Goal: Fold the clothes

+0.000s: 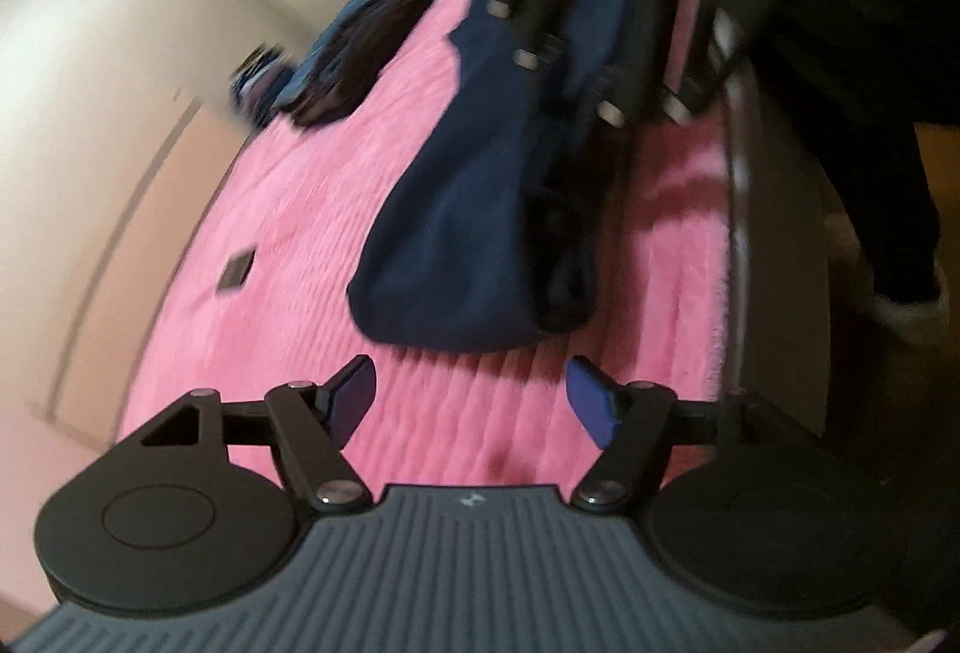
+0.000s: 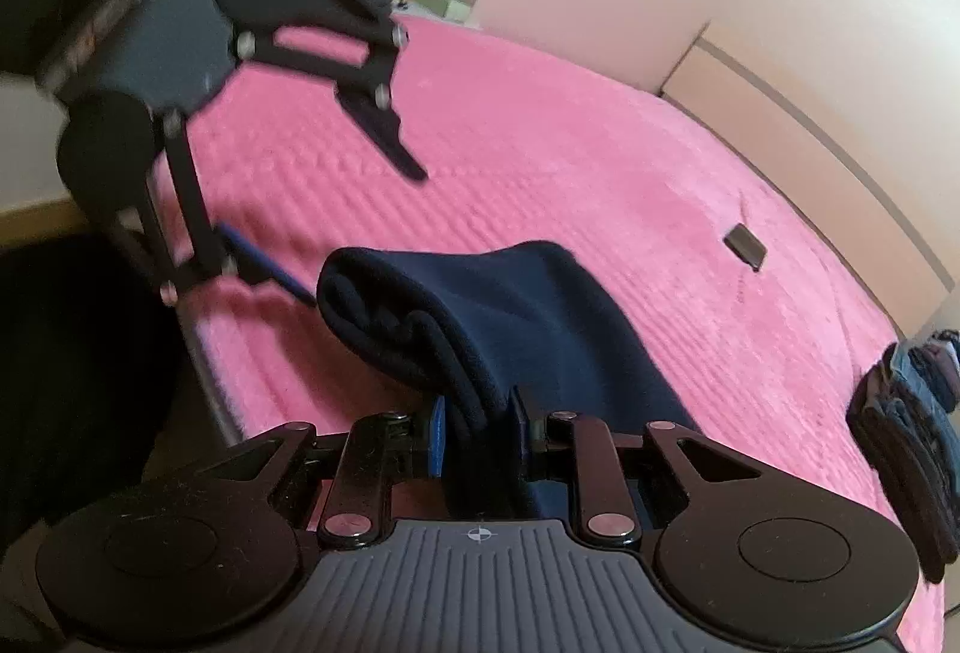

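A folded navy garment [image 1: 456, 233] lies on the pink bed cover [image 1: 288, 305]. My left gripper [image 1: 471, 401] is open and empty, just short of the garment's near end. My right gripper [image 2: 477, 443] is shut on the navy garment [image 2: 510, 305], pinching several folded layers between its blue pads. The right gripper also shows in the left wrist view [image 1: 600, 23], over the garment's far end. The left gripper shows in the right wrist view [image 2: 360, 227], jaws apart beside the garment's rolled end.
A pile of dark and blue clothes [image 1: 348, 59] sits at the far edge of the bed, also in the right wrist view [image 2: 906, 443]. A small dark flat object [image 2: 745, 245] lies on the cover. The bed's dark edge [image 1: 774, 263] and the person's dark trousers [image 1: 870, 83] are close by.
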Demonstrator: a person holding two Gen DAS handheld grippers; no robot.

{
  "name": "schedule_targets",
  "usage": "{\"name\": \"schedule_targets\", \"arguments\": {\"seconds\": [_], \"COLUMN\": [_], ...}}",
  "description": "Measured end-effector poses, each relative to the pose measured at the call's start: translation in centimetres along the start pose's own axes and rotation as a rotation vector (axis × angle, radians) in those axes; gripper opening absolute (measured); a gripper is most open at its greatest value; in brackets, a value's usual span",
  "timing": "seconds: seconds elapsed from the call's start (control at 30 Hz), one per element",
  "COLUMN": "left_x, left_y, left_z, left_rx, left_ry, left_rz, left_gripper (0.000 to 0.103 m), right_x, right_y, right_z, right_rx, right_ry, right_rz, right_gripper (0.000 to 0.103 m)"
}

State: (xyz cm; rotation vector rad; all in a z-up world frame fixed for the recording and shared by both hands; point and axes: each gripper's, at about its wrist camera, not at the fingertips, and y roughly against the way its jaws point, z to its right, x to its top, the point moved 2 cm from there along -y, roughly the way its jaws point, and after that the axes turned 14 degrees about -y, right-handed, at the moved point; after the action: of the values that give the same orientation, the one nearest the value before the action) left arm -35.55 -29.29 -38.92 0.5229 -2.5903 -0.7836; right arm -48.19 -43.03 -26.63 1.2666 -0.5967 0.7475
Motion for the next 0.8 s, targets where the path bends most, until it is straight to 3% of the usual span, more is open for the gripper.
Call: {"name": "schedule_targets", "arguments": {"seconds": [0.1, 0.17, 0.23, 0.27, 0.33, 0.5, 0.6, 0.63, 0.67, 0.77, 0.8], "left_x": [0.9, 1.6, 2.2, 2.3, 2.3, 2.2, 2.6, 2.8, 2.9, 3.0, 3.0], "left_y": [-1.2, -1.9, -2.3, -2.4, -2.4, -1.2, -1.0, -1.0, -0.9, -0.4, -0.2], "left_z": [0.2, 0.1, -0.2, -0.3, -0.6, -1.2, -1.4, -1.5, -1.7, -2.1, -2.2], "left_rx": [0.005, 0.005, -0.021, -0.032, -0.039, -0.043, -0.045, -0.046, -0.047, -0.043, -0.038], "left_ry": [-0.09, -0.129, -0.142, -0.143, -0.142, -0.105, -0.115, -0.12, -0.122, -0.121, -0.122], "left_rz": [0.042, 0.072, 0.093, 0.095, 0.095, 0.096, 0.094, 0.092, 0.091, 0.09, 0.086], "left_gripper": [0.067, 0.061, 0.031, 0.025, 0.021, 0.018, 0.017, 0.017, 0.017, 0.016, 0.016], "right_x": [0.1, -0.2, -0.5, -0.9, -1.6, -1.8, -1.4, -1.2, -0.9, -0.1, 0.2], "right_y": [0.4, 0.7, 1.1, 1.5, 2.1, 1.1, -0.1, -0.7, -1.3, -1.9, -1.7], "right_z": [-0.1, 0.0, 0.0, -0.1, -0.4, -1.7, -2.8, -3.1, -3.4, -3.7, -3.8], "right_rx": [0.0, -0.01, -0.025, -0.041, -0.079, -0.132, -0.172, -0.194, -0.201, -0.194, -0.183], "right_ry": [-0.01, -0.015, -0.02, -0.019, -0.011, 0.124, 0.252, 0.283, 0.298, 0.267, 0.243], "right_rz": [0.008, 0.016, 0.019, 0.019, 0.026, 0.035, 0.07, 0.076, 0.067, 0.056, 0.057], "right_gripper": [0.021, 0.021, 0.023, 0.043, 0.071, 0.071, 0.07, 0.062, 0.039, 0.018, 0.018]}}
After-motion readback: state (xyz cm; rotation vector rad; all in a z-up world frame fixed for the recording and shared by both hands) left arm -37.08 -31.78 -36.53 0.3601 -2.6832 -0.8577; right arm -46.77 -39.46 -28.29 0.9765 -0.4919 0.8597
